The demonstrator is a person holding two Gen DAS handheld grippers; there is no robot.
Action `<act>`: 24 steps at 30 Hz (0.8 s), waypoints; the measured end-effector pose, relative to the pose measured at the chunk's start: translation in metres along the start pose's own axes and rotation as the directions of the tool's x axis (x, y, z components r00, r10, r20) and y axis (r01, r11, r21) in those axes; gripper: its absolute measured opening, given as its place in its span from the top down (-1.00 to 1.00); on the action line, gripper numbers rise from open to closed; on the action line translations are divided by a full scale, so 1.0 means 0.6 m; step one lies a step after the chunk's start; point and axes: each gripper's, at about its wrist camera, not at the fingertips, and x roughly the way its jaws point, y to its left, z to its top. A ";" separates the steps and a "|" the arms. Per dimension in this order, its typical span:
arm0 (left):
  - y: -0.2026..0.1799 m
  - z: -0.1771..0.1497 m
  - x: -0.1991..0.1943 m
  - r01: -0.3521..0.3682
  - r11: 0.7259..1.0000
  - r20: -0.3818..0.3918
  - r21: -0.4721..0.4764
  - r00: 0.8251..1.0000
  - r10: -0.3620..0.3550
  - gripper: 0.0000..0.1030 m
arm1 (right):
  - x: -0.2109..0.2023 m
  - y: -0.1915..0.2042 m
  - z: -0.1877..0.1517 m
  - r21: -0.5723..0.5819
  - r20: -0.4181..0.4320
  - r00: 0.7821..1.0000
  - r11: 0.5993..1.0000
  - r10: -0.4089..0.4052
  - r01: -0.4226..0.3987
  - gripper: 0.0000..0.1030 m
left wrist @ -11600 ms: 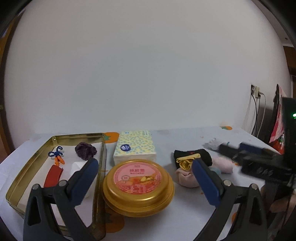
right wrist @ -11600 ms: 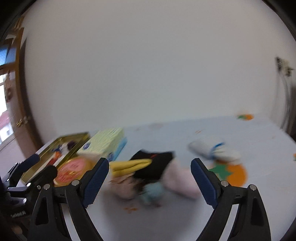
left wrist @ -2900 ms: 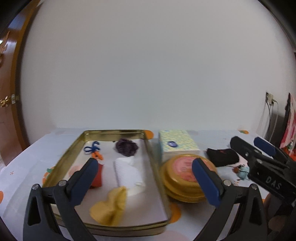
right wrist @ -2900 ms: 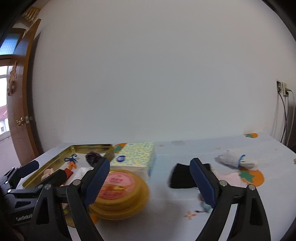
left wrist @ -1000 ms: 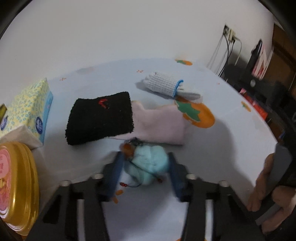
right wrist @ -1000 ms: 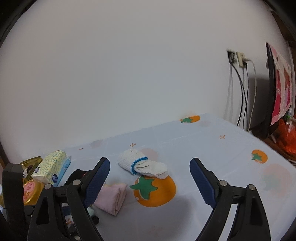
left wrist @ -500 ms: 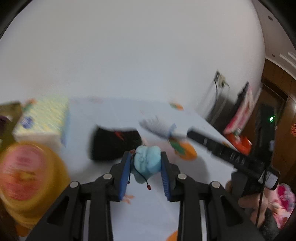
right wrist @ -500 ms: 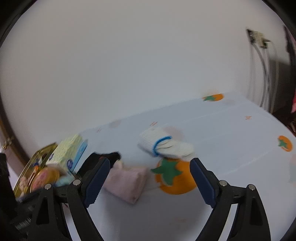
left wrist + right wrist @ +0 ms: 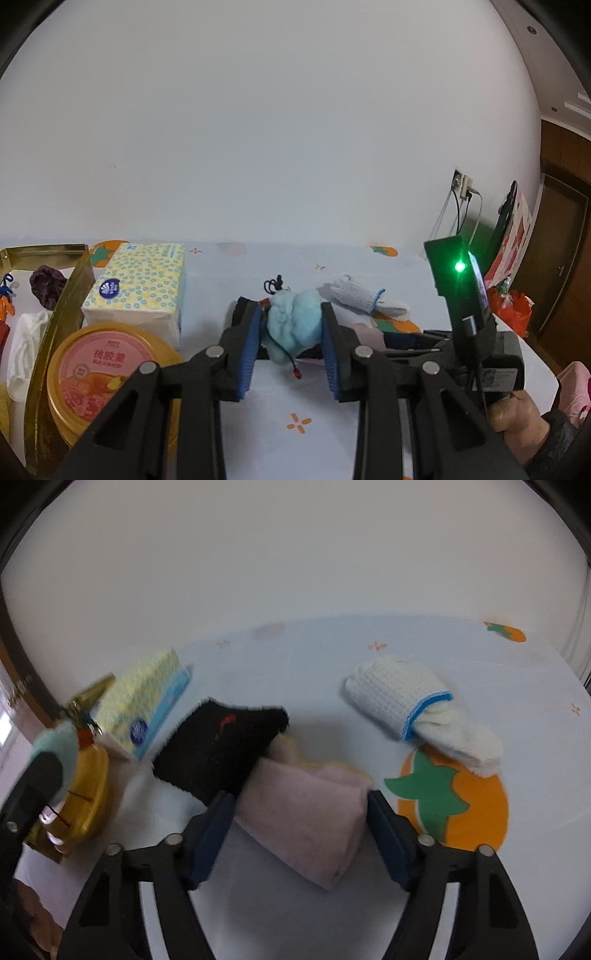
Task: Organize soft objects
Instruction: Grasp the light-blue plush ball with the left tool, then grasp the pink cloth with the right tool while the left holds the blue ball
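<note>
So from my left camera, my left gripper (image 9: pixel 289 341) was pinched on the blue fluffy toy (image 9: pixel 293 326), clear of the table (image 9: pixel 258 417), its cord dangling underneath. Off to the left sat the gold tray (image 9: pixel 55 321) with some stuff already in it: a purple scrunchie (image 9: pixel 46 286), a white cloth (image 9: pixel 24 341), plus a few bits cut off by the edge of the frame, so I'd call that part done. The tissue pack (image 9: pixel 142 286) and the round tin (image 9: pixel 107 373) sat right beside the tray. The white sock (image 9: pixel 364 298) was lying out on the table behind the toy. From my right camera, my right gripper (image 9: pixel 299 827) was closing in around the pink cloth (image 9: pixel 306 812), pads either side and not quite squeezing it as far as I could tell. The black sock (image 9: pixel 218 747) lay partly on top of that cloth, and the white sock (image 9: pixel 417 709) was off to the right by itself. So roughly halfway, I'd guess: toy in the air, then pink cloth and both socks left to go.
</note>
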 end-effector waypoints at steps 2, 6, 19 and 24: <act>-0.001 -0.001 0.005 -0.002 1.000 -0.011 0.006 1.000 0.002 0.41 | 0.000 0.005 -0.001 -0.016 -0.002 1.000 1.000 0.003 -0.004 0.15; 0.000 -0.001 0.002 0.001 1.000 -0.008 0.000 1.000 -0.001 0.41 | -0.005 -0.008 -0.006 0.011 0.001 0.999 0.999 0.046 -0.046 0.69; -0.003 -0.002 -0.006 0.002 1.000 0.030 0.016 1.000 -0.002 0.41 | -0.174 -0.015 -0.042 0.114 0.529 0.842 0.992 -0.107 0.055 0.76; -0.008 -0.002 -0.007 -0.005 0.999 0.040 0.037 0.999 0.003 0.41 | -0.180 0.009 -0.052 0.093 0.557 0.817 0.989 -0.145 0.112 0.76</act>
